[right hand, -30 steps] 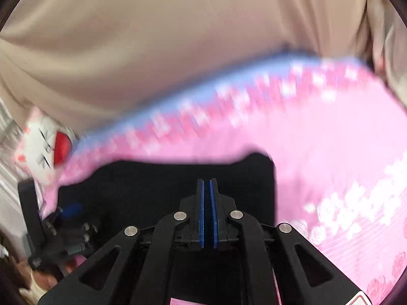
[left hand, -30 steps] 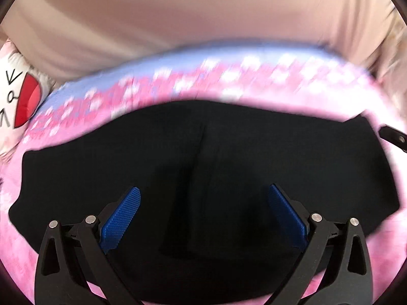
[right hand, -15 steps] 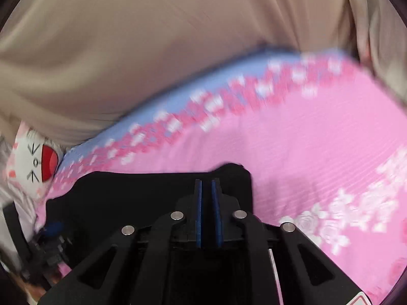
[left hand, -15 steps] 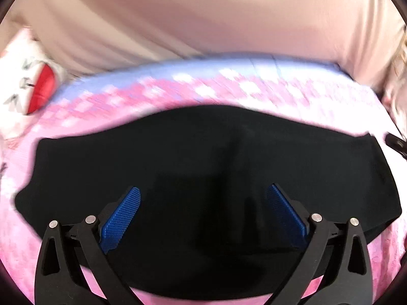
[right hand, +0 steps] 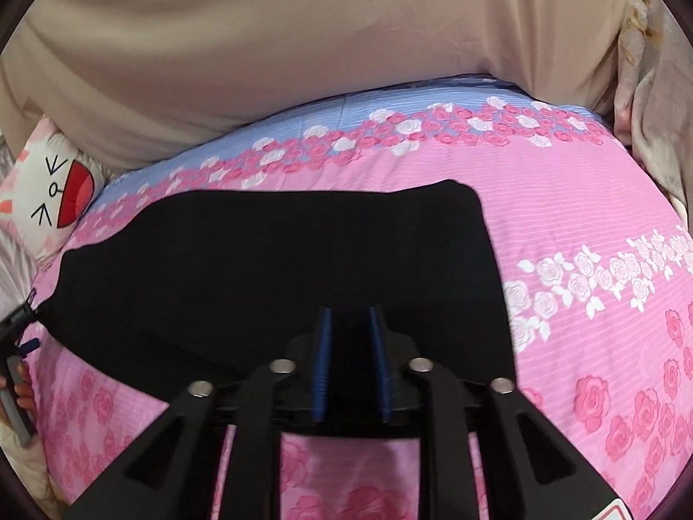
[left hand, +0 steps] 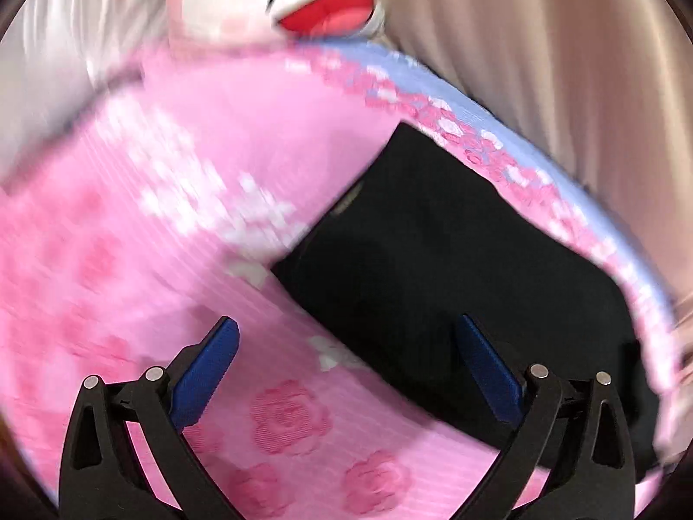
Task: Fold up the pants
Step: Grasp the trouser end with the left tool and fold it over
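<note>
The black pants [right hand: 277, 268] lie flat as a broad, roughly rectangular slab across the centre of the right wrist view, on a pink bedspread [right hand: 584, 216] printed with roses. In the left wrist view they fill the right half of the frame, one straight edge running diagonally.

The right gripper [right hand: 350, 333] sits low at bottom centre over the near edge, its blue pads parted by a narrow gap; whether cloth lies between them is hard to say, black on black. The left gripper [left hand: 346, 359] is spread wide, empty, straddling the hem corner and bare bedspread.

The risk: a pinch may catch only the top layer, so the stack peels apart and the fold skews. The soft quilted cover may also bunch and come up with the cloth.

The fabric looks matte, dense and limp; the pads are ribbed.
</note>
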The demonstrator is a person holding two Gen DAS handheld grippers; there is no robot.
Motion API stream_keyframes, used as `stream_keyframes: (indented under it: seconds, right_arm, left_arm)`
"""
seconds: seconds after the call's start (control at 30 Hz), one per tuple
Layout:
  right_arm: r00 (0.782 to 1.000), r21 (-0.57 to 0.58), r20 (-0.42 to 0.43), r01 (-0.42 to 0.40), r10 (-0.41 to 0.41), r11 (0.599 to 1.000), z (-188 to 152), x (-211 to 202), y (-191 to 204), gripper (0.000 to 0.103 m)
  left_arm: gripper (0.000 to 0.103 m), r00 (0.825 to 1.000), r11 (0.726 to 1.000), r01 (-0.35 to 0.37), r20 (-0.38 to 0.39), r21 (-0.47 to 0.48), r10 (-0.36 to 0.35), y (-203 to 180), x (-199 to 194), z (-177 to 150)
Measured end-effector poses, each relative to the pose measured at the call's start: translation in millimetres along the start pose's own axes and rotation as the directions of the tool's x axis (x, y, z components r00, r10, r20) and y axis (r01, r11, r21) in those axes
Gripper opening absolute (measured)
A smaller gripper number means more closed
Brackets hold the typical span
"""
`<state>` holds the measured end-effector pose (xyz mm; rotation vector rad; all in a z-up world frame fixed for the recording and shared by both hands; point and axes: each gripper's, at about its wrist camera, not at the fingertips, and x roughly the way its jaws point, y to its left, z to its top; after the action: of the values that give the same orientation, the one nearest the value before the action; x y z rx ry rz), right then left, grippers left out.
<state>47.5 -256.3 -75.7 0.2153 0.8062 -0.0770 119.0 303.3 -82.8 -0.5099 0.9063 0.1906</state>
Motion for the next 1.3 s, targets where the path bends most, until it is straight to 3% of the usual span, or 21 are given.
stream_keyframes:
  seconds: [0.1,0.17,0.2,0.23,0.27,0.3,0.4,0.53,0.6,0.67,0.73,0.8,0.87,0.9,0.97,1.0,1.13,1.2,1.3]
  right_arm:
    - [1.0,-0.005,0.002,0.003,-0.003,1.0,0.2,-2.8,7.3,0.028]
    - [1.0,-0.015,0.005,0.009,-0.009,1.0,1.1,-5.0,12.7,0.029]
    - [1.0,-0.018,0.006,0.013,-0.013,1.0,1.3,-5.7,13.4,0.035]
    - [1.0,-0.016,0.008,0.023,-0.023,1.0,2.0,-6.7,13.1,0.038]
    - [0.999,-0.013,0.013,0.029,-0.029,0.999,2.4,-8.0,12.4,0.041]
    - [0.999,-0.009,0.015,0.031,-0.031,0.999,2.9,-9.1,11.0,0.042]
    - [0.999,0.005,0.015,0.044,-0.044,0.999,3.1,-9.9,4.1,0.042]
    - [0.999,0.05,0.018,0.03,-0.031,0.998,0.6,-9.1,-11.7,0.043]
    - [1.0,0.079,0.02,0.002,-0.003,0.997,0.2,-9.0,-19.6,0.043]
    - [0.999,0.092,0.041,-0.016,0.012,0.996,-0.3,-13.4,-26.8,0.043]
    - [0.998,0.101,0.055,-0.023,0.017,0.995,-1.5,-17.2,-34.6,0.043]
    - [0.998,0.117,0.056,-0.038,0.031,0.992,-3.3,-18.3,-44.4,0.043]
    - [0.998,0.133,0.059,-0.039,0.032,0.99,-6.4,-18.9,-56.7,0.043]
    - [0.998,0.141,0.056,-0.042,0.034,0.989,-8.1,-19.2,-64.0,0.043]
    - [0.998,0.153,0.05,-0.04,0.033,0.987,-9.3,-20.7,-76.1,0.043]
    - [0.998,0.156,0.051,-0.043,0.036,0.987,-9.6,-21.4,-80.7,0.043]
    - [0.995,0.134,0.059,-0.088,0.081,0.987,0.6,-23.0,-85.2,0.049]
    - [0.987,0.117,0.061,-0.156,0.149,0.981,9.4,-19.6,-76.1,0.051]
    - [0.951,0.077,0.031,-0.309,0.308,0.948,24.7,-5.5,-42.3,0.054]
  left_arm:
    - [0.098,0.998,0.999,0.04,0.039,-0.026,-0.039,-3.2,4.1,2.3]
    - [0.097,0.997,0.999,0.032,0.066,-0.023,-0.03,-9.6,9.1,3.7]
    - [0.094,0.997,1.0,0.009,0.072,-0.012,-0.008,-14.0,11.3,4.6]
    - [0.072,0.996,1.0,-0.01,0.09,-0.001,0.01,-17.4,11.0,5.5]
    - [0.034,0.995,1.0,-0.017,0.101,0.01,0.016,-18.7,12.0,8.5]
    - [0.024,0.997,0.999,0.027,0.078,0.018,-0.028,-19.8,14.4,11.1]
    - [0.02,0.997,0.998,0.055,0.057,0.014,-0.056,-24.9,14.7,23.2]
    - [0.019,0.98,0.978,0.069,0.171,0.197,-0.104,-86.5,-32.8,22.7]
    - [0.019,0.968,0.946,0.101,0.189,0.309,-0.165,-132.7,-58.4,15.7]
    - [0.02,0.952,0.897,0.131,0.2,0.423,-0.234,-182.4,-81.8,-1.6]
    - [0.026,0.938,0.824,0.177,0.161,0.539,-0.307,-241.7,-98.4,-35.7]
    - [0.04,0.933,0.765,0.256,0.058,0.591,-0.356,-283.5,-92.1,-69.3]
    - [0.089,0.938,0.71,0.288,-0.039,0.643,-0.344,-320.1,-70.2,-111.3]
    - [0.092,0.947,0.689,0.273,-0.063,0.671,-0.314,-335.3,-54.5,-135.3]
    - [0.09,0.971,0.679,0.19,-0.033,0.709,-0.237,-348.0,-37.8,-169.8]
    - [0.09,0.972,0.669,0.19,-0.04,0.718,-0.233,-349.5,-36.7,-178.9]
    - [0.095,0.947,0.673,0.274,-0.07,0.688,-0.314,-331.2,-61.1,-177.5]
    - [0.098,0.944,0.7,0.263,-0.027,0.665,-0.329,-312.7,-77.7,-162.6]
    - [0.098,0.961,0.77,0.162,0.08,0.617,-0.266,-279.8,-90.4,-132.4]
